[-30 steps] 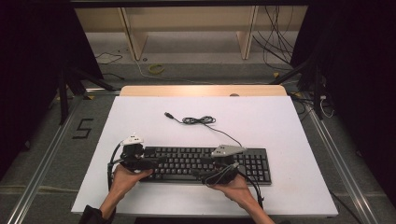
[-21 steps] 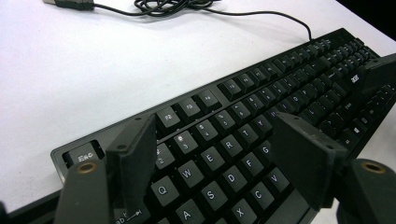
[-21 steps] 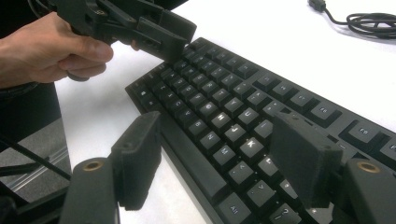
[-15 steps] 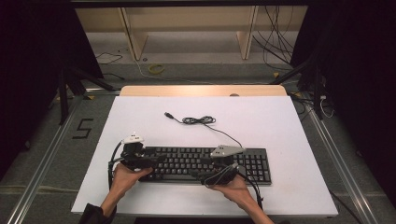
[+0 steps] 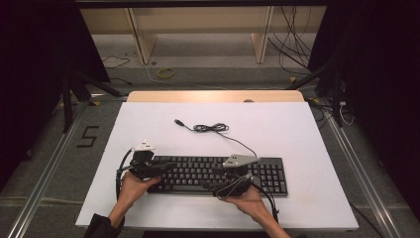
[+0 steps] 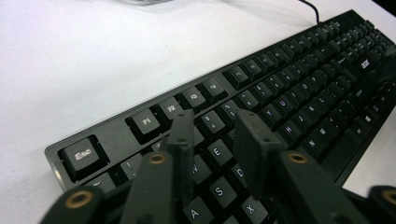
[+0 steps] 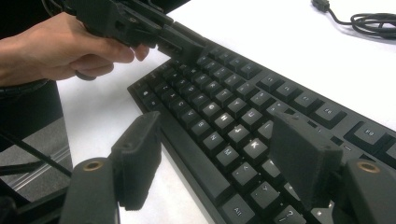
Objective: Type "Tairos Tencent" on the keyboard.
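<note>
I see one black plastic keyboard (image 5: 218, 174) with its coiled cable (image 5: 210, 128). My left gripper (image 6: 212, 144) has just been narrowing, nothing pinched; right gripper (image 7: 224, 154) spread.

Left tool (image 6: 212, 140) jaws just narrowed

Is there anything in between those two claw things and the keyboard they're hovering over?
Nothing visible. The left gripper hangs right above the letter keys at the left end of the keyboard, its jaws having just been closing with nothing between them. The right gripper, jaws wide apart, straddles the keyboard's near edge with no object between.
</note>
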{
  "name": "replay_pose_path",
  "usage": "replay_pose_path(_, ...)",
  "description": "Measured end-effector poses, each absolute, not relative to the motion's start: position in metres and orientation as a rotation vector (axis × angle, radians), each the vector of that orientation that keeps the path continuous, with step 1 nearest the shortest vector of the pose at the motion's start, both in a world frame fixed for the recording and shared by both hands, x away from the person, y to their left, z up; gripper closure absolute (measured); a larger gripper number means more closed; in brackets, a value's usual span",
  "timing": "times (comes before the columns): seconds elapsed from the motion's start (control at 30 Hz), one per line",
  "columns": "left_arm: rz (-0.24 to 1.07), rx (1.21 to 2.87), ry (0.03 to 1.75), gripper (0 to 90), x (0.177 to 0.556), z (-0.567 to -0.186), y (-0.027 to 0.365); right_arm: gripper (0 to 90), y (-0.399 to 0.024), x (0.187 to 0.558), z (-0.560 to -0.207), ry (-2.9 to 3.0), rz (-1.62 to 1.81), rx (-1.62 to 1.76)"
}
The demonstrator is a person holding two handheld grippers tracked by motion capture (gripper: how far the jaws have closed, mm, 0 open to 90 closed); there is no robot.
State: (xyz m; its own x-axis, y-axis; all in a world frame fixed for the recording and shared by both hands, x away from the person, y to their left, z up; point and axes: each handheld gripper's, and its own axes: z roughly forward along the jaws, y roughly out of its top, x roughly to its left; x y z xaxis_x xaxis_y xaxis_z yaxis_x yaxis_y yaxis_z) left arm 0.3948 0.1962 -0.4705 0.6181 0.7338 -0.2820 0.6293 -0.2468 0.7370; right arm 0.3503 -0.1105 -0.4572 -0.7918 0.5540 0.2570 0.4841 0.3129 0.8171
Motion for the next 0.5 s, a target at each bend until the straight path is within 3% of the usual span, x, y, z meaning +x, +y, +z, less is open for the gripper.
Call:
replay_pose_path(0.3,0.153,2.029,1.039,89.0,0.3956,-0.4739,0.1881,34.9,-0.1102,0.3501,-0.4572,2.488,1.505,0.986)
replay_pose_path(0.5,0.145,2.05,1.026,89.1,0.3973,-0.4757,0.1855,34.9,-0.1102,0.3501,-0.4572,2.488,1.504,0.985)
